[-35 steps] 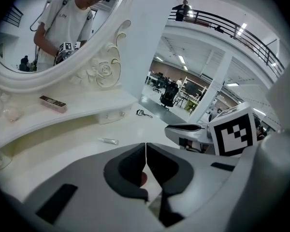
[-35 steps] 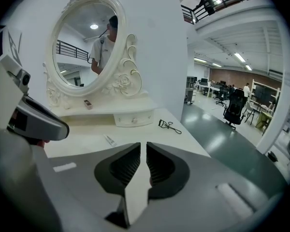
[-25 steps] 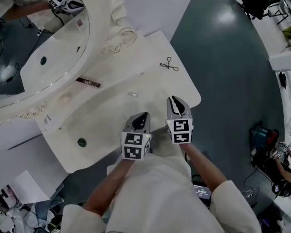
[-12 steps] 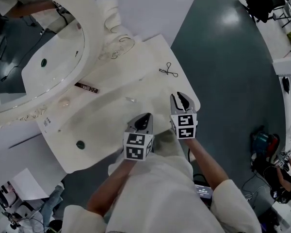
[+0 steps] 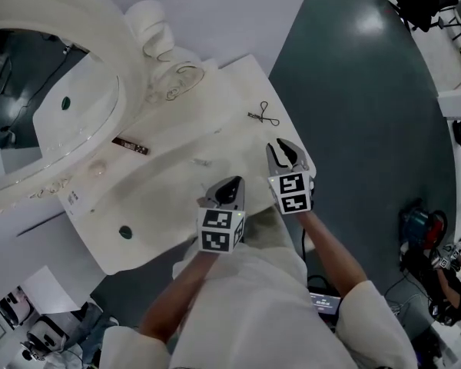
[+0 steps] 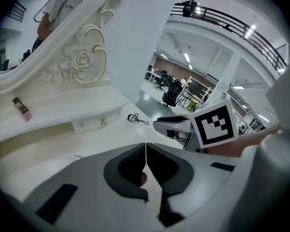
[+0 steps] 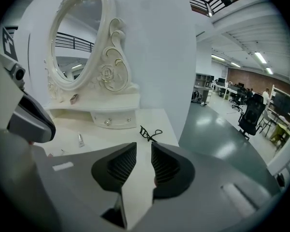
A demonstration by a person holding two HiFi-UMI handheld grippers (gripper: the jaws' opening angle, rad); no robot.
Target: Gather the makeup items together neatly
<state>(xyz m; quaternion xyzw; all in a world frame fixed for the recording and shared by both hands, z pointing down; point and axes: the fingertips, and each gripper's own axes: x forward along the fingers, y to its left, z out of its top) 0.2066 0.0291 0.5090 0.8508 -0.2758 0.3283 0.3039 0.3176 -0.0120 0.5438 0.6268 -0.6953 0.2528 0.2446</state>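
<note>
Left tool [image 5: 232, 182], right tool [image 5: 279, 148]: grey shells, black-white marker cubes [image 5: 219, 240]; white short sleeves [image 5: 371, 314].

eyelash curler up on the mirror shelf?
No, the eyelash curler lies on the lower tabletop, near its edge.

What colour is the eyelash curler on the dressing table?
Black. The eyelash curler shows best in the right gripper view.

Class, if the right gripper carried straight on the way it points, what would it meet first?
Probably the bare dressing-table top, just short of the black eyelash curler; depth is unclear.
</note>
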